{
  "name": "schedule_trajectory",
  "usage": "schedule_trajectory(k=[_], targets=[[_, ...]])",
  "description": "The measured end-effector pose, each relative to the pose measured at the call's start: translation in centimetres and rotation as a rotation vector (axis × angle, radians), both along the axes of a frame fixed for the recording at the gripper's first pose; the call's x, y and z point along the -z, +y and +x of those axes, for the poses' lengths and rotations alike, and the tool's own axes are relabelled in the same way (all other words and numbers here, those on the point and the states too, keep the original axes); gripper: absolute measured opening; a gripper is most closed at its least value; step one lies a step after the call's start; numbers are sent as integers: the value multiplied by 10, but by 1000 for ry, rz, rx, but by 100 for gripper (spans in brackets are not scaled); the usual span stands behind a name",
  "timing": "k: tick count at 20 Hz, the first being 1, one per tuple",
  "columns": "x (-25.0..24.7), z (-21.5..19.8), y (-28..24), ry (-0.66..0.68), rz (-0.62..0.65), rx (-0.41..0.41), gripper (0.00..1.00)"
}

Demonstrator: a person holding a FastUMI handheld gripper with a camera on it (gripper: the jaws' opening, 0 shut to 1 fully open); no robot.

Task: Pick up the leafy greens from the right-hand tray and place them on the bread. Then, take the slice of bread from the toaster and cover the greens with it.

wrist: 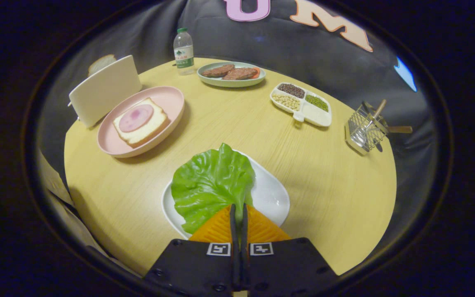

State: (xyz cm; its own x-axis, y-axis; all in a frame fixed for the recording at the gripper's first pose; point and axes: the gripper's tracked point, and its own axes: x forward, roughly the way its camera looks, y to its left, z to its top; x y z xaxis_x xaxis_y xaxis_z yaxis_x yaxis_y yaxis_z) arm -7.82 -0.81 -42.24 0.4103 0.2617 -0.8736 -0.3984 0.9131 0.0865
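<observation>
holding now: i have the gripper (239,214) closed down to a thin slit on the near edge of the leafy greens (210,187); both fingers look pressed on the leaf's stem end, so i judge the grasp made.
greens: the leaf lies across the white tray (270,194) at the near edge of the bench (229,123), spreading away just ahead of the fingers; i cannot tell whether it has cleared the tray surface yet.
target: the bread (142,122) with a round slice of meat on top sits in the pink plate (167,101) toward the far left part of the bench, well apart from the tray.
toaster: the toaster (105,88) stands at the left edge just beyond the pink plate, with a slice of bread (101,62) poking up behind it.
other things: a water bottle (183,51) and a green plate of patties (231,74) at the far edge, a divided dish of beans (301,103) to the right of them, a wire rack (363,130) at the right edge.
done so far: by my reading, only the grip on the greens.
left to do: lift the leaf, carry it forward and left onto the bread, let go, then fetch the toaster slice and lay it over the greens.
</observation>
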Motion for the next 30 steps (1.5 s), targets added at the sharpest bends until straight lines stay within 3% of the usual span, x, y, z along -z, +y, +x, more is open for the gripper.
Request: schedule_trajectory(k=[7,13,23,30], targets=[[-42,10,5,-56,36,58,3],[-88,21,34,-121,71,34,3],[-148,43,152,-172,169,-156,3],[-128,44,233,-106,212,-304,3]])
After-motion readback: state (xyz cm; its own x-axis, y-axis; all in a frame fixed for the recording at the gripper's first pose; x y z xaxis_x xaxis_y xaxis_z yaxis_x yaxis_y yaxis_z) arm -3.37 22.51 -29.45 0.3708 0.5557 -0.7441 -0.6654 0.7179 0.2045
